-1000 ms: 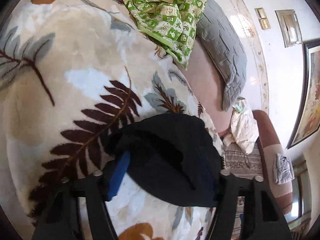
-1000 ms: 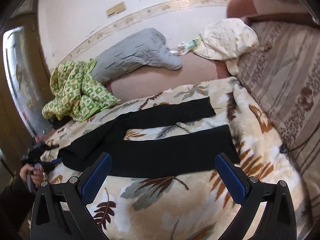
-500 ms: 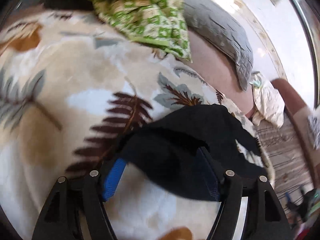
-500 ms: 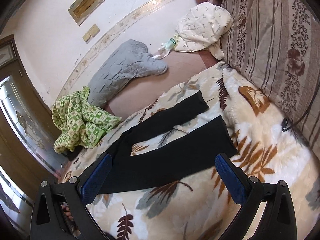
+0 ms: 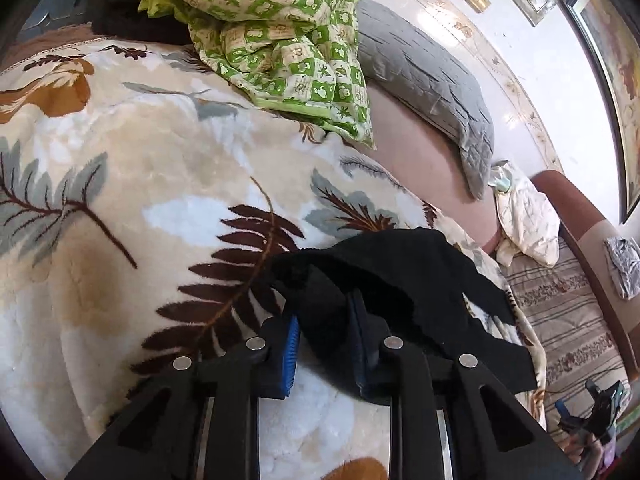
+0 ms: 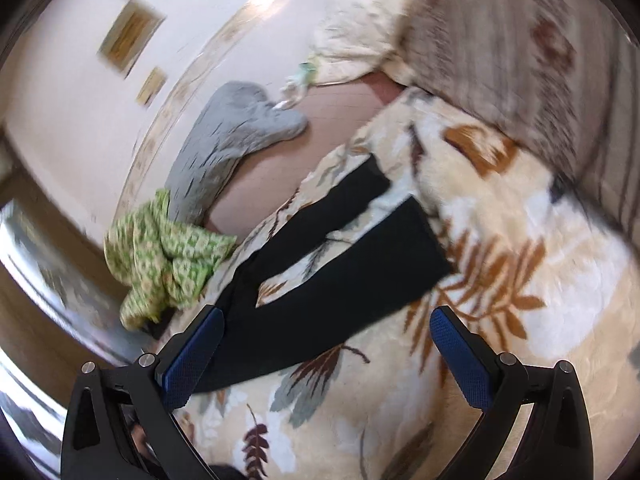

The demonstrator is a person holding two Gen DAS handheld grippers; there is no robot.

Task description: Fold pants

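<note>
Matt black cloth pants [image 6: 344, 276] on plush, fuzzy blanket [image 5: 160, 168]

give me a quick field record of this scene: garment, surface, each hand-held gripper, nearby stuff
garment: black pants, legs spread flat and apart
surface: leaf-print blanket
left hand-held gripper: jaws just closed, pinching the pants' bunched end
right hand-held gripper: open, empty, above the blanket near the pants
nearby: green checked quilt, grey pillow
fold: not yet made
</note>
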